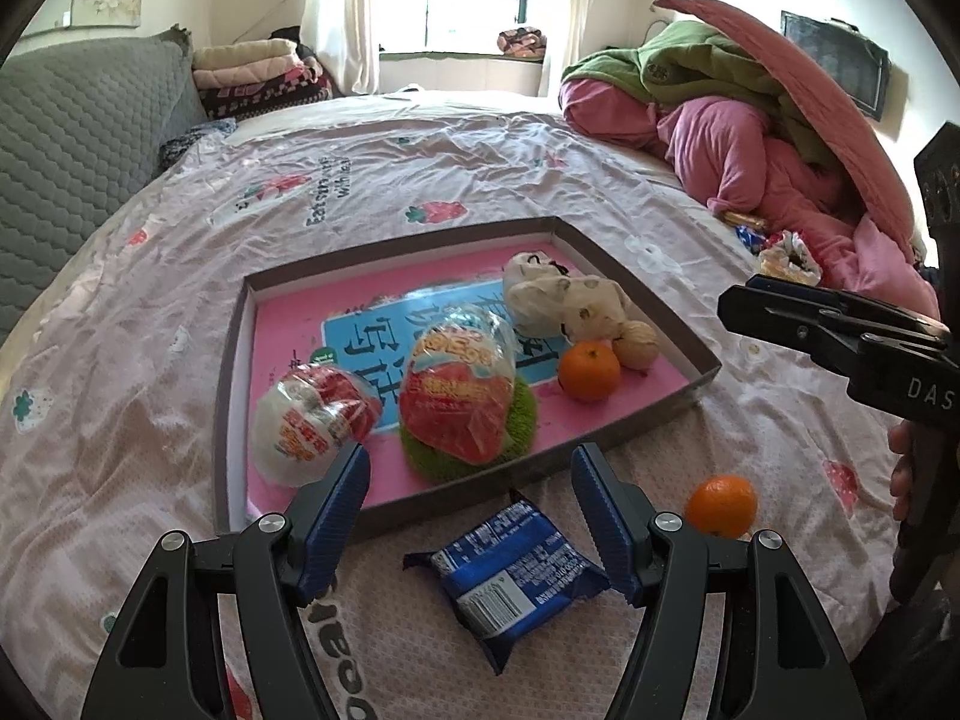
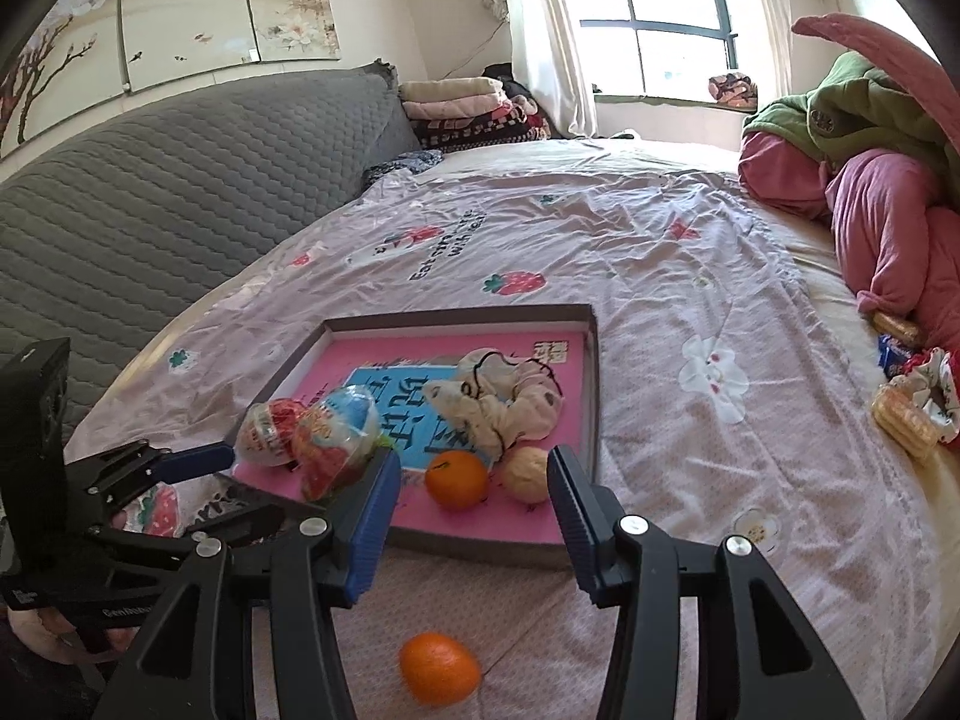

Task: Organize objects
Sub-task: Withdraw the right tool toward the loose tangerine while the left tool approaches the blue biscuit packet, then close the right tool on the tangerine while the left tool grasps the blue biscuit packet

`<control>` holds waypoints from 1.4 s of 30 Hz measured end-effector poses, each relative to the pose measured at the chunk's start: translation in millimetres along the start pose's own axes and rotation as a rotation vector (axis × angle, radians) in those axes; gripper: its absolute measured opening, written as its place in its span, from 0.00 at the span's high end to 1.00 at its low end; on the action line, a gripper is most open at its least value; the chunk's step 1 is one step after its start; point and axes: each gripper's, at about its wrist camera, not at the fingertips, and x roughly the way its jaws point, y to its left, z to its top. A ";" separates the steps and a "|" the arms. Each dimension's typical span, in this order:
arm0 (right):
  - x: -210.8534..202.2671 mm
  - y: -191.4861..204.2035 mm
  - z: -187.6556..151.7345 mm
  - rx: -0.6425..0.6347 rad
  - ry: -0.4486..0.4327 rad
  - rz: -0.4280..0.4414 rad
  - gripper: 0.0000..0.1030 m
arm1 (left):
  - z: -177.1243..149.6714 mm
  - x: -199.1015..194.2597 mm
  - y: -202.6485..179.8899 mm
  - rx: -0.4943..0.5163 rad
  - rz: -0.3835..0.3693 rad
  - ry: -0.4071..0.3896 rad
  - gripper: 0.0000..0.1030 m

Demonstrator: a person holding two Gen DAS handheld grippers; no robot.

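A shallow grey tray (image 1: 231,396) with a pink book as its floor lies on the bed. It holds two red-and-white wrapped snacks (image 1: 315,420) (image 1: 459,396), an orange (image 1: 589,370), a pale round ball (image 1: 638,344) and a white cloth pouch (image 1: 558,300). My left gripper (image 1: 469,468) stands open over the tray's near rim, with a blue snack packet (image 1: 510,576) on the sheet below its fingers. A loose orange (image 2: 440,668) lies on the bed under my open right gripper (image 2: 474,468), which holds nothing. The tray (image 2: 594,396) lies just beyond it.
A heap of pink and green quilts (image 1: 750,138) fills the right side. More wrapped snacks (image 2: 906,414) lie at its foot. A grey padded headboard (image 2: 180,192) runs along the left, with folded blankets (image 2: 468,108) at the far corner.
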 end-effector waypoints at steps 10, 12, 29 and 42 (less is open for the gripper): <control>2.1 4.9 -17.0 0.005 0.051 0.023 0.51 | -8.9 15.2 -7.8 0.002 0.010 0.059 0.31; 3.5 6.9 -21.5 -0.002 0.072 0.033 0.51 | -10.7 18.2 -9.1 0.004 0.007 0.071 0.31; 6.2 12.1 -48.1 -0.081 0.161 0.039 0.51 | -23.5 37.1 -14.7 -0.016 0.064 0.148 0.31; 22.7 21.0 -69.8 -0.161 0.264 0.038 0.51 | -31.9 38.4 -5.2 -0.071 0.056 0.205 0.27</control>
